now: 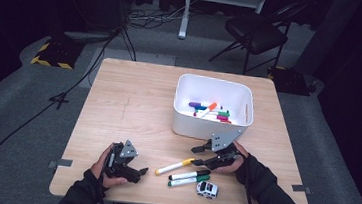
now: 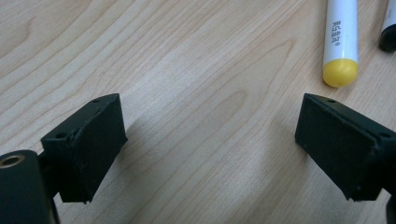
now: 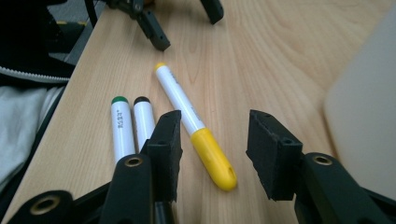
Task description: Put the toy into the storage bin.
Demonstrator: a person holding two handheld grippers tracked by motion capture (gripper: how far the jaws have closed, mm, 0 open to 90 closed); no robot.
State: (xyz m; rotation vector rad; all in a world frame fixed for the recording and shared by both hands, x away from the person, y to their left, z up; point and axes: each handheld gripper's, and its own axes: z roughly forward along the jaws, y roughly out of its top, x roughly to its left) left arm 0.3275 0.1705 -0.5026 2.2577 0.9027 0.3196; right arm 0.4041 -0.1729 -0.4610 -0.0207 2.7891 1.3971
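The counter carries a white bin of markers beyond the right tongs, three loose markers before them, and a toy car on their near side, next to the green marker.

Right tongs: jaws apart, nothing between the pads. In the right gripper view the yellow marker lies under the gap, its cap nearest the camera and close to the left jaw. No contact seen. Judged step: pick up the yellow marker for the bin.

Left tongs: jaws apart and empty, low over bare wood. In the left gripper view the yellow end lies ahead of the right jaw, apart from it.

Yellow marker, axis: long axis runs roughly between the two tongs, slightly skewed to the right tongs' line of sight. Cap points at the right tongs; the small yellow tail points at the left tongs.

Black marker and green marker lie side by side, left of the right tongs' left jaw, about parallel to each other.

Notes for a good grasp (judgement):
- Shift so the barrel sits midway between the pads; the left jaw is currently closer.
- Turn the jaws square across the barrel.
- Close on the white barrel just beyond the cap, not on the rounded cap tip.
- Keep the left jaw off the black marker.
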